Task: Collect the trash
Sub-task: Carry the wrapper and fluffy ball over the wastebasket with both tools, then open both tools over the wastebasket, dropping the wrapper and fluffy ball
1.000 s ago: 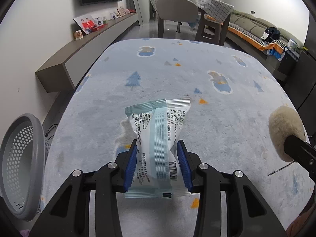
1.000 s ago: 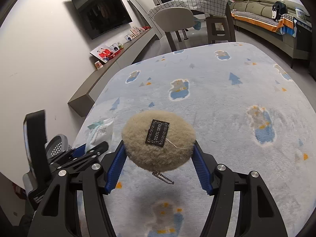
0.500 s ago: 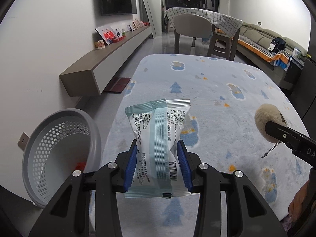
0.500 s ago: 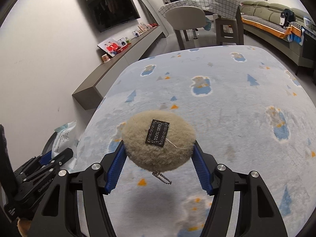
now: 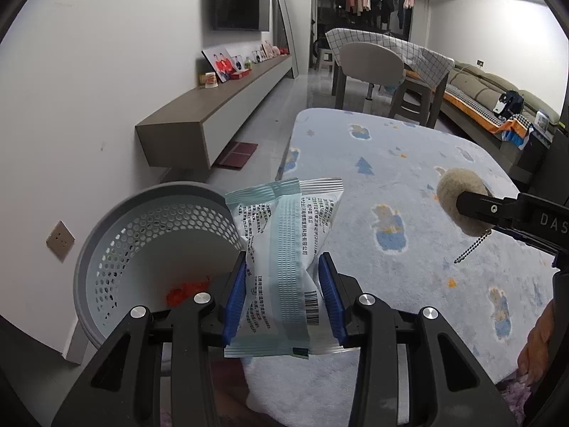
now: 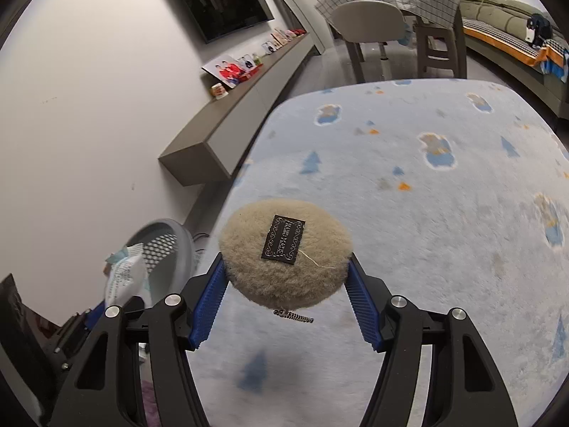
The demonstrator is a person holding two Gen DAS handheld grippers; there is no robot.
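Two grippers in view, each loaded with one item.

Left gripper [image 5: 284, 297]: blue ribbed pads clamped on the sides of one pale teal-and-white crinkled plastic snack packet [image 5: 282, 259], printed text and barcode facing the camera. Packet upright, top edge toward 12 o'clock, held in the air beside the basket's rim.

One grey perforated round plastic basket [image 5: 117, 249] at 9 o'clock of the packet, on the floor against the white wall, mouth tipped toward the camera. One small orange-red scrap [image 5: 183, 291] lying at its bottom.

Right gripper [image 6: 286, 295]: blue pads pressed on both flanks of one beige fuzzy round puff [image 6: 284, 252] bearing one black rectangular label on top and one short beaded chain hanging below. Puff held clear above the rug. In the left wrist view, same puff at 3 o'clock of the packet, well apart.

One pale blue plush rug with bear and tree print [image 6: 444, 249] beneath both grippers. One low grey wall shelf [image 5: 213, 124] at 11 o'clock. One person's hand [image 5: 538, 345] partly visible at 4 o'clock, left wrist view.
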